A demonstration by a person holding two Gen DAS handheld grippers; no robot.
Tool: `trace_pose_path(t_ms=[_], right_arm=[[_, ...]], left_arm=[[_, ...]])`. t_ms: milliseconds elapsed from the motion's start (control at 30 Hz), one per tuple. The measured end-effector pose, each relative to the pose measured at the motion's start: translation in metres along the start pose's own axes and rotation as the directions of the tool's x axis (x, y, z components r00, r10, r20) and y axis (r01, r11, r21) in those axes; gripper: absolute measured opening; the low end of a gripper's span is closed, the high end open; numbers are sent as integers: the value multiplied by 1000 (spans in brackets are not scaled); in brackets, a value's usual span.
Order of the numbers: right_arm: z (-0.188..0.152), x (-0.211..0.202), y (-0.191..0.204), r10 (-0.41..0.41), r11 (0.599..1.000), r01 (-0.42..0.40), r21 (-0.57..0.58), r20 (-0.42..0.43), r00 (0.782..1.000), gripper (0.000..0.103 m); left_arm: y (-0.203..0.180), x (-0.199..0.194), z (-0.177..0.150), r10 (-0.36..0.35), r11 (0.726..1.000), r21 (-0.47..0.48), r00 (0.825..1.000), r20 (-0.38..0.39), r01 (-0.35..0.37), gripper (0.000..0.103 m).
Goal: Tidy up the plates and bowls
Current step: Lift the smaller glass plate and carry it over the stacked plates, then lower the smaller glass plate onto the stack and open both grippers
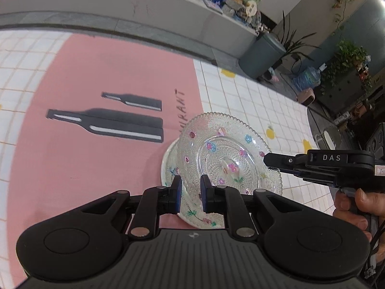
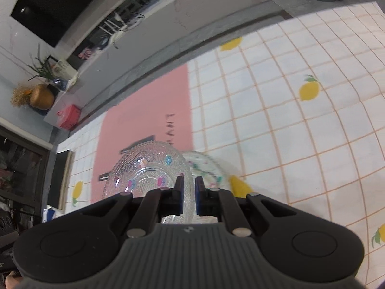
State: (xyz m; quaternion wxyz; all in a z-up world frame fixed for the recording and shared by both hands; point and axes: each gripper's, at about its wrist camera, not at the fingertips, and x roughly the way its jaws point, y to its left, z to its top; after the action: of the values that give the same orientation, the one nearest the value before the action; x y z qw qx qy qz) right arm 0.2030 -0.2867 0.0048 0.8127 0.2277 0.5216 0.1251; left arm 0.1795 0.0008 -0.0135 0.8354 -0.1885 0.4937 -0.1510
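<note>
From the left wrist view, two dishes are seen together on the table: a clear beaded glass plate with painted flowers [image 1: 228,159], tilted up off the surface, and beneath it a second flowered glass plate [image 1: 173,168] that lies flat, partly on the pink placemat printed with black bottles [image 1: 103,110] and partly on the white checked tablecloth with yellow lemons [image 1: 252,101]. This view alone shows both tools at once. The left gripper [image 1: 190,193] has its blue-padded fingers narrowly apart on either side of the tilted plate's near rim; whether the pads actually press the glass cannot be told. The right gripper [image 1: 272,162], black and labelled "DAS", reaches in from the right edge of the frame and meets the plate's opposite rim, with a hand [image 1: 356,207] on its handle.

The right wrist view gives the close look at that far side: the right gripper [image 2: 189,192] is narrowed onto the raised plate's rim [image 2: 144,171], glass standing between the pads. The lower plate [image 2: 204,166] is blurred here and half hidden behind the upper one. The left gripper is out of this frame.
</note>
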Motion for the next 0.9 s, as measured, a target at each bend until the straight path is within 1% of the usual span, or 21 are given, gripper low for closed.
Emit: trace_pose_path(t_ms=[100,233,500,733,900], right_arm=[[-1,12,-8,-30,1000,30,9,-25,999,7],[-3,20,-15,-58,998,58,9,-42,997,8],[-6,30,-12,-90,996,90,-15,-56,994,10],[-6,33,-10,-98,995,97,-23,-60,993,11],[-9,38,-1,-129,990,125,-70,-61,990,15]], left_arm=[[1,14,0,3,1000,-1,999,-33,-3,17],[0,22,-3,7,1000,11,998,-56,-7,17],[1,28,-3,36,999,12,998,-60,-35,17],[4,28,-2,31,1000,7,998,-57,-31,17],[4,27,-2,30,1000,5,998,-54,-29,17]])
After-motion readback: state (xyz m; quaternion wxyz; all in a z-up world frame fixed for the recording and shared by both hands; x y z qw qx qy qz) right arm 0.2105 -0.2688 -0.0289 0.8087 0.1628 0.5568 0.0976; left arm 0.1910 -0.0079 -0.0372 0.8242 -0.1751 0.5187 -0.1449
